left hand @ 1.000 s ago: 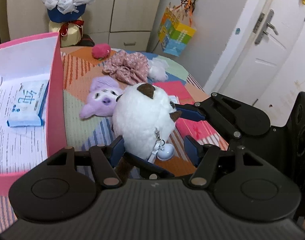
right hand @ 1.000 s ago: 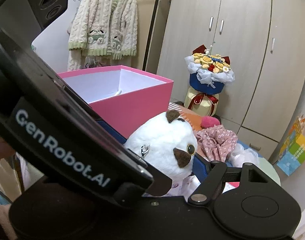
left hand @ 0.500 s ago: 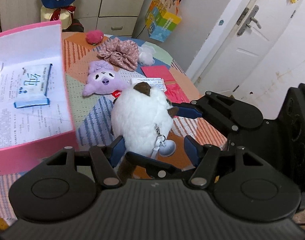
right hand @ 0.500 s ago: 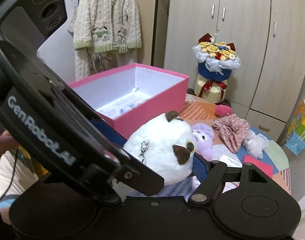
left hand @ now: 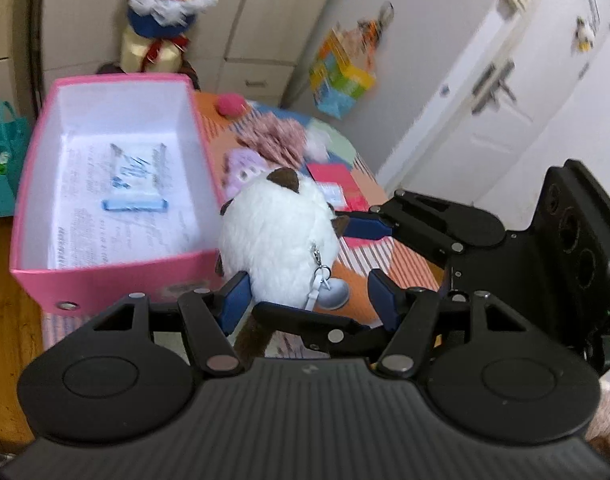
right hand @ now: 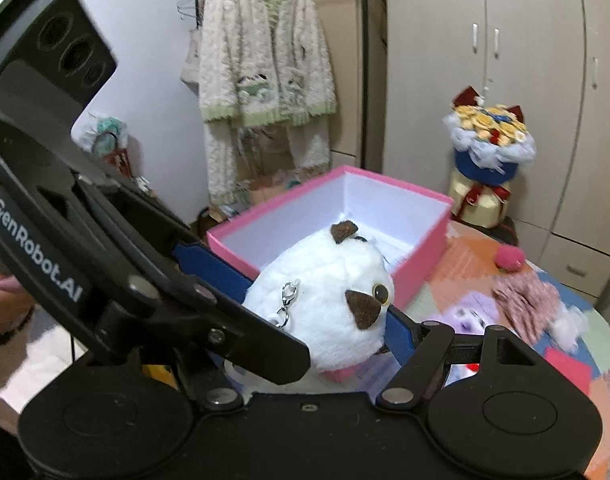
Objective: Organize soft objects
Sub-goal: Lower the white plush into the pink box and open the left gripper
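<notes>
wardrobe doors [right hand: 485,80] back the right view, where "genrobot.ai" marks the left hand-held gripper [right hand: 301,312]; both it and the right hand-held gripper [left hand: 341,232] grasp the white plush [left hand: 279,236]; only that view shows a hung cardigan [right hand: 265,60].

Even, soft indoor light; backgrounds smear with motion blur, and straight lines bow toward the fisheye edges.

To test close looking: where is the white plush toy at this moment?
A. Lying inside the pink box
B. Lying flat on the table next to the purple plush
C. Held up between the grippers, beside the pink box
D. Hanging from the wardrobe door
C: the white plush toy sits clamped between blue pads, lifted off the table, beside the pink box rather than in it.
</notes>
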Demonstrator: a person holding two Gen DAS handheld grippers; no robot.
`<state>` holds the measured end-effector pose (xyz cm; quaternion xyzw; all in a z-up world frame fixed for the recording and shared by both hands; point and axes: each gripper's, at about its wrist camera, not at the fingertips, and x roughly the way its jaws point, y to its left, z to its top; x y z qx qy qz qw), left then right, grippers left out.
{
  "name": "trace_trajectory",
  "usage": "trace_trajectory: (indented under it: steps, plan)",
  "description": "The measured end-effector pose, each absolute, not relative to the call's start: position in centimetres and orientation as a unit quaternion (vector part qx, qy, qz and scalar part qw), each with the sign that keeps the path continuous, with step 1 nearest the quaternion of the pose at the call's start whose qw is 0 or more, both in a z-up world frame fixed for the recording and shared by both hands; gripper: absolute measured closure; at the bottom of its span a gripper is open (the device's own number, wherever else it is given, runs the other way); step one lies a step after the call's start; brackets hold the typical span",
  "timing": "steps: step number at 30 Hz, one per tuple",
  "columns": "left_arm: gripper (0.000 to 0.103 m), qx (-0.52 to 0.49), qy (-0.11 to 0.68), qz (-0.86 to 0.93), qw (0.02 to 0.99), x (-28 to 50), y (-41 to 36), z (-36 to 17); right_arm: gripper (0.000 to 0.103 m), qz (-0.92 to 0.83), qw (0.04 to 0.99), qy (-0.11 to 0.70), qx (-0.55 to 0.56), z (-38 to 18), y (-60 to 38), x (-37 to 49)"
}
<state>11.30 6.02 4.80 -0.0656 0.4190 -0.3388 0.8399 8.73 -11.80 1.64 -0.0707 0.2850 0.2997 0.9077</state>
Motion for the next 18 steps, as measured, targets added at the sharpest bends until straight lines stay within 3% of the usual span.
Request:
trace_trajectory:
  steps: [10,18]
  plan:
    - [0.041,-0.082,0.352,-0.289,0.886,16.8,10.5,5.3,0.024,0.324,0.912,0.25,-0.027,2.1,-7.8,15.4]
    - [0.041,-0.129,0.404,-0.246,0.871,23.5,12.7,0.3,0.024,0.336,0.891,0.302,-0.053,-1.2,-4.6,22.5]
